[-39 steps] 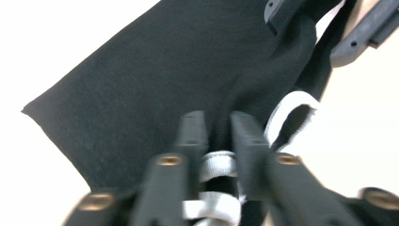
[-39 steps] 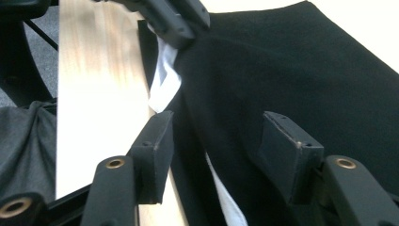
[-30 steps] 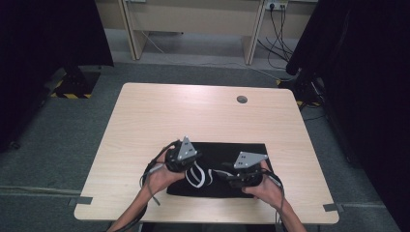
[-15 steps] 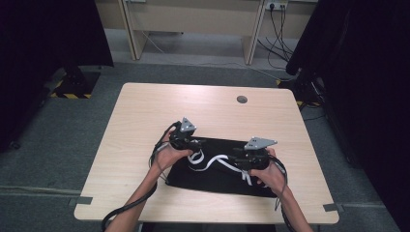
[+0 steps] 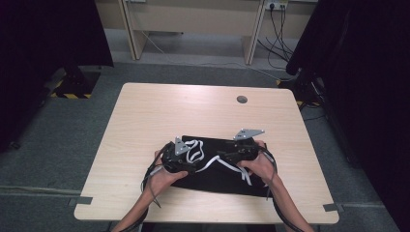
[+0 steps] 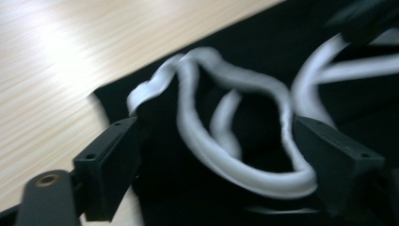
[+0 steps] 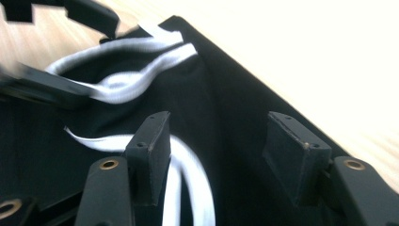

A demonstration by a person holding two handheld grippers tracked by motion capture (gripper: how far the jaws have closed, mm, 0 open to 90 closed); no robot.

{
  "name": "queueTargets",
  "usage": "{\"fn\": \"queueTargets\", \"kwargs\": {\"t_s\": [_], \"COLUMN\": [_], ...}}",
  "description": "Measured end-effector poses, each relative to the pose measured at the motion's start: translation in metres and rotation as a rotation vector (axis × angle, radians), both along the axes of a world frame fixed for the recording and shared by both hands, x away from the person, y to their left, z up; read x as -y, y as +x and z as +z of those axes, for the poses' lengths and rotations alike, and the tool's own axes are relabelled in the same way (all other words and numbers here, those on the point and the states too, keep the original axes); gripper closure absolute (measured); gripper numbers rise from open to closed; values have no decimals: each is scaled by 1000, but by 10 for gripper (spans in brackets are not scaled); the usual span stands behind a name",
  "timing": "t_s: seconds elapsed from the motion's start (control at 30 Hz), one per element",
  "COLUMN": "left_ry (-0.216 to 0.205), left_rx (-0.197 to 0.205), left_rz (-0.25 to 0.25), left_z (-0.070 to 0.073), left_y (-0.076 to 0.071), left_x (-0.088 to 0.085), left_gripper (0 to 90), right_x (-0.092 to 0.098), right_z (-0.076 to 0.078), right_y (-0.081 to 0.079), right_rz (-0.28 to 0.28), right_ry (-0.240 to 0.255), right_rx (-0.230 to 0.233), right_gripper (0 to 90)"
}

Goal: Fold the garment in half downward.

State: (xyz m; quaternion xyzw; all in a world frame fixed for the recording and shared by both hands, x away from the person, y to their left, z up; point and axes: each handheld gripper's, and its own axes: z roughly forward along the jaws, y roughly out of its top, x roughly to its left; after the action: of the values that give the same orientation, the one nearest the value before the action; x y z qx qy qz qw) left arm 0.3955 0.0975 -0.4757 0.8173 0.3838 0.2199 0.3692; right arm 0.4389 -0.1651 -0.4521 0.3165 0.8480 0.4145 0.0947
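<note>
Both tools have just been opening: the left tool (image 5: 191,159) and right tool (image 5: 227,155) stand released, nothing gripped. The black garment (image 5: 217,176) with white drawstring (image 6: 235,141) now lies flat on the table (image 5: 159,116), apparently laid out.

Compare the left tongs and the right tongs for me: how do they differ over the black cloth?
The left tongs straddle a loop of white strap; the right tongs have mostly bare black cloth between them, with strap by one jaw. In the high view, the left tongs sit at the cloth's near-left part, the right tongs nearer its middle. Both have just been opening, gripping nothing.
</note>
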Motion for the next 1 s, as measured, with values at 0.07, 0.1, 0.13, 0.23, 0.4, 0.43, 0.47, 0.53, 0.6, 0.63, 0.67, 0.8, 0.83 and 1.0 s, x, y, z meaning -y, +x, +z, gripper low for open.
{"fn": "queueTargets", "kwargs": {"t_s": [0.07,0.1,0.13,0.23,0.4,0.43,0.47,0.53,0.6,0.63,0.67,0.8,0.83,1.0], "left_ry": [-22,-28,-11,-21,-50,-48,-50,-49,-43,-40,-33,-24,-21,-27], "left_rx": [-43,-49,-27,-25,-17,-15,-13,-21,-31,-37,-45,-67,-62,-78], "left_rz": [27,32,32,23,-4,-5,-5,-4,-3,-5,-4,4,0,-25], "left_z": [-7,-7,-7,-5,1,2,3,2,0,-2,-3,-8,-8,-8], "left_y": [6,7,7,4,-7,-10,-12,-16,-21,-23,-24,-27,-28,-42], "left_x": [-6,-7,-7,-7,-11,-13,-16,-22,-27,-30,-31,-35,-35,-28], "left_gripper": [159,161,158,148,127,122,122,121,118,118,116,109,109,109], "right_x": [-4,-8,-12,-26,-39,-46,-49,-52,-61,-61,-64,-72,-72,-64], "right_z": [-1,-1,-2,-2,-3,-6,-7,-7,-9,-9,-9,-13,-13,-6], "right_y": [3,5,8,18,29,32,34,35,39,39,40,37,37,35], "right_rz": [4,11,14,29,53,65,72,74,83,83,90,151,151,173], "right_ry": [1,-5,-13,-25,-46,-65,-68,-62,-55,-55,-63,-100,-100,-54], "right_rx": [-10,-18,-25,-46,-78,-90,-95,-101,-107,-107,-103,-80,-80,-65], "right_gripper": [412,411,411,405,391,384,384,379,381,381,398,699,699,856]}}
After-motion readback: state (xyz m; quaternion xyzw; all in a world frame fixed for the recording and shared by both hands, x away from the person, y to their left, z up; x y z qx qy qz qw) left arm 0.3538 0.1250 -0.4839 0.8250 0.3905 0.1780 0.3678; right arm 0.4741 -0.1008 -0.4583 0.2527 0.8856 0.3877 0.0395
